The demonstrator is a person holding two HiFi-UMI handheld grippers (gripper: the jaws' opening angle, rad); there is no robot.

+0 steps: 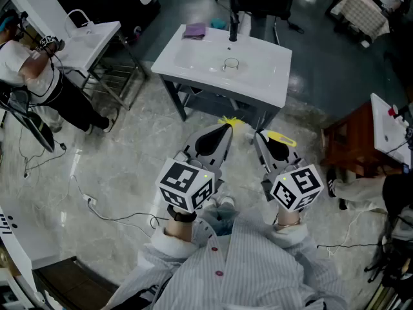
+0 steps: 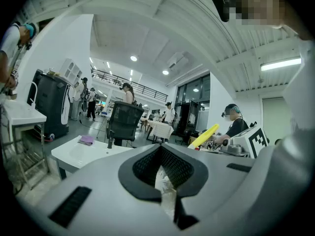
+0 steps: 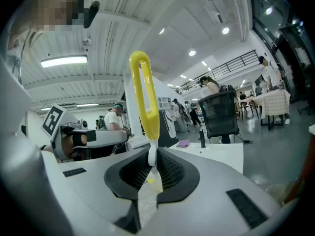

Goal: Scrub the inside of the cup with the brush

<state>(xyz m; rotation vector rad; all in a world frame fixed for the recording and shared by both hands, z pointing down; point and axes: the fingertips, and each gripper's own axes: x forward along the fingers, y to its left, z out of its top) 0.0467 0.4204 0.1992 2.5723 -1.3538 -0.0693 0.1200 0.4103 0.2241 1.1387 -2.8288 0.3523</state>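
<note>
A clear glass cup (image 1: 231, 64) stands on the white sink table (image 1: 271, 82), far ahead of both grippers. The brush (image 3: 145, 97) has a yellow looped handle and a white neck. My right gripper (image 3: 151, 157) is shut on that neck, with the handle pointing up. In the head view the brush handle (image 1: 282, 138) pokes out beside the right gripper (image 1: 263, 135). My left gripper (image 1: 224, 128) is held level next to it with its jaws shut and nothing in them (image 2: 161, 154). The yellow brush handle (image 2: 204, 135) also shows in the left gripper view.
A purple cloth (image 1: 194, 31) and a black tap (image 1: 233, 28) sit at the sink table's far edge. Another white table (image 1: 87, 41) with a person (image 1: 29, 76) stands to the left. A brown stand (image 1: 352, 141) is to the right, and cables (image 1: 97, 208) lie on the marble floor.
</note>
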